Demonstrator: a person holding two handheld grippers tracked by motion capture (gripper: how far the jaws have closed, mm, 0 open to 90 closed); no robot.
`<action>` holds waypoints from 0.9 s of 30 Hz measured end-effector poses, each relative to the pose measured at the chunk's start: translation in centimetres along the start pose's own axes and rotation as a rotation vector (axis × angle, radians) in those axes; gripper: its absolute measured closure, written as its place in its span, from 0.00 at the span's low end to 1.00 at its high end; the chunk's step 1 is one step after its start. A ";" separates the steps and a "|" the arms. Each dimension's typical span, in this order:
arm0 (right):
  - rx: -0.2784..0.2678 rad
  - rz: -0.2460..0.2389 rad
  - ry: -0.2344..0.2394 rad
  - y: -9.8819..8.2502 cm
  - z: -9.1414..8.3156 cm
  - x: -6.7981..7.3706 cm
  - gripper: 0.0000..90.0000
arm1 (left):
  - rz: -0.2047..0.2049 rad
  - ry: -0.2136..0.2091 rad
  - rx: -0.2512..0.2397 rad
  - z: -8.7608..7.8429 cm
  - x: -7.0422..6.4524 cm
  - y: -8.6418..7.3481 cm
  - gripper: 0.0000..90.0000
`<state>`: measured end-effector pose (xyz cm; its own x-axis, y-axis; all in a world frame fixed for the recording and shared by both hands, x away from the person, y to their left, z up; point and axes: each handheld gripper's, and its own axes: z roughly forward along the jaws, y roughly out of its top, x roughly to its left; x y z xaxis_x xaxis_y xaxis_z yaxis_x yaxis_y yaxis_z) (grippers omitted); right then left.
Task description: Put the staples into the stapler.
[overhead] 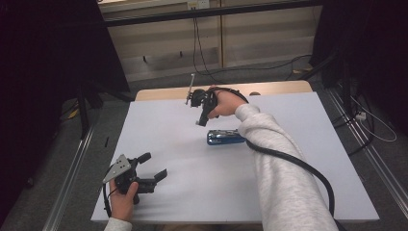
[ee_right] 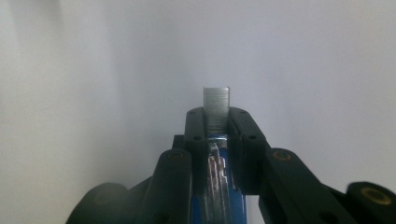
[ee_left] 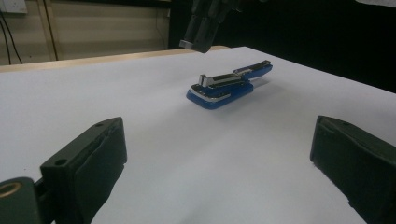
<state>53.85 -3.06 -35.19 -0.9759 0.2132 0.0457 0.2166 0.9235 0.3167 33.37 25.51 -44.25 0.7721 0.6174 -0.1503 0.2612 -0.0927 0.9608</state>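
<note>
The right gripper (ee_right: 216, 119) is pinching a staple strip (ee_right: 216, 106) just above the blue stapler (overhead: 225, 137) lying mid-table (overhead: 159, 134); nearer the person, the left gripper (overhead: 155, 165) is gaping wide.

Between our left gripper's (ee_left: 219, 163) wide-apart jaws, we see a blue stapler (ee_left: 229, 86) lying opened on the white table (ee_left: 93, 93) toward one o'clock. At twelve o'clock the other gripper (ee_left: 194, 43) hangs above it, pinching a grey staple strip (ee_left: 186, 44).
</note>
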 end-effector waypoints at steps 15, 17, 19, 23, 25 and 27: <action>0.003 0.005 -0.002 -1.0 -0.4 -0.3 0.87 | -0.006 0.002 -0.006 0.0 -0.1 0.0 0.04; 0.007 0.009 -0.002 -1.3 -0.4 -0.4 0.87 | -0.003 0.005 -0.001 0.0 -0.1 0.0 0.04; 0.006 0.014 -0.003 -1.6 -0.5 -0.4 0.87 | -0.006 0.001 0.002 0.0 -0.1 0.0 0.04; 0.011 0.013 -0.006 -2.1 -0.7 -0.5 0.87 | 0.004 0.007 0.004 0.0 -0.1 0.0 0.04; 0.009 0.018 -0.007 -2.3 -0.7 -0.5 0.87 | 0.002 0.007 0.000 0.0 -0.2 0.0 0.05; 0.008 0.027 -0.008 -2.6 -0.8 -0.5 0.87 | 0.022 0.008 0.014 -0.1 -0.1 0.0 0.05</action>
<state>53.73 -5.78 -35.31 -0.9695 0.2405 0.0465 0.2430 0.9200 0.3076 33.27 25.55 -44.21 0.7730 0.6216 -0.1272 0.2524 -0.1173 0.9605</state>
